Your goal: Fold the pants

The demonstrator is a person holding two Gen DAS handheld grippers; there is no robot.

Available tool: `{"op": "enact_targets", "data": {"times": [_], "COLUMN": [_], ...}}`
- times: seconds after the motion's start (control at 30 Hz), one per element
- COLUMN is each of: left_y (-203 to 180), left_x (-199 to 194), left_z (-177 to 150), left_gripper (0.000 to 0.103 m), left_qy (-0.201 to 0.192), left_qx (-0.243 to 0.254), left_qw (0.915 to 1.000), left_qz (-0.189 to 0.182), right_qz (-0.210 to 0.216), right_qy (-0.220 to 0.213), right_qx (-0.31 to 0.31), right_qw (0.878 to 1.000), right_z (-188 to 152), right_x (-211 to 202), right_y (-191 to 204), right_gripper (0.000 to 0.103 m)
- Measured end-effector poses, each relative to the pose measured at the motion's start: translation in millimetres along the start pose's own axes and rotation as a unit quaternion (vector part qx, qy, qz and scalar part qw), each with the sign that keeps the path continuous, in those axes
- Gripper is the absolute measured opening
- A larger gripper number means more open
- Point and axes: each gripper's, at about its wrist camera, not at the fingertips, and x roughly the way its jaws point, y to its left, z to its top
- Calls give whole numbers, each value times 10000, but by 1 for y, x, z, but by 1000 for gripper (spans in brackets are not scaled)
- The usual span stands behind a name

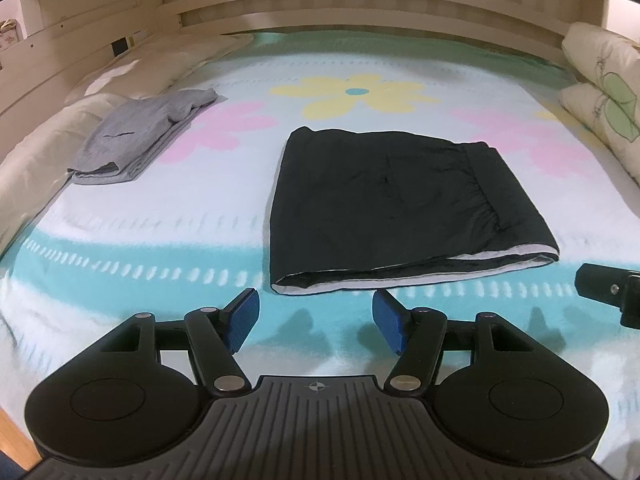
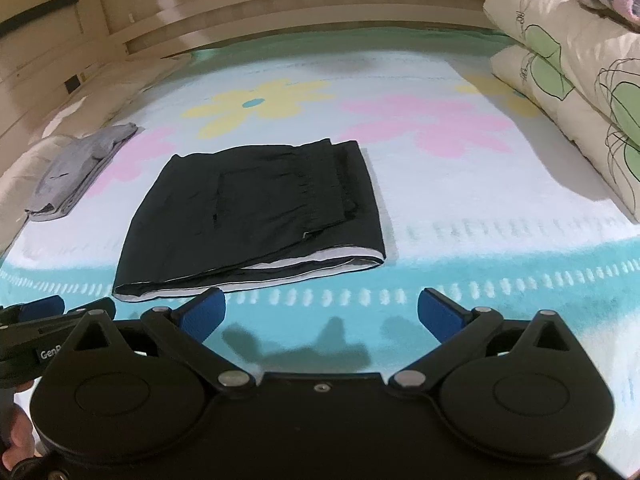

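Left wrist view: the black pants (image 1: pixel 384 200) are seen folded flat on the flowery bed cover (image 1: pixel 160 240), both the left gripper (image 1: pixel 316 320) and right gripper (image 2: pixel 320 316) are held wide open and empty just before them, and the soft, light, floppy cloth is probably best pinched at a near corner.

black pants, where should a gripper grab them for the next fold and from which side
Probably the near edge of the black pants, where the white-lined layers stack open toward both open grippers. Come in low from the near side, left gripper at the left corner, right gripper at the right.
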Motion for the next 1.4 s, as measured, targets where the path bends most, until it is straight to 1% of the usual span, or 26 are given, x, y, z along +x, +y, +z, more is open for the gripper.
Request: {"op": "enact_targets", "data": {"times": [0.47, 1.4], "left_y": [-4, -9], "left_x": [-1, -2], "left_z": [-1, -1], "left_gripper": [61, 61], "left_qy": [-9, 4], "left_qx": [93, 177], "left_qw": [10000, 9998], "left_qz": [-23, -70], "right_qz": [-129, -224], "right_qy": [65, 112], "right_qx": [-14, -30], "right_qw": [9999, 9997], "right_z": [-1, -1], "right_x": [3, 6], "right_y": [-2, -1], "right_gripper": [102, 102]}}
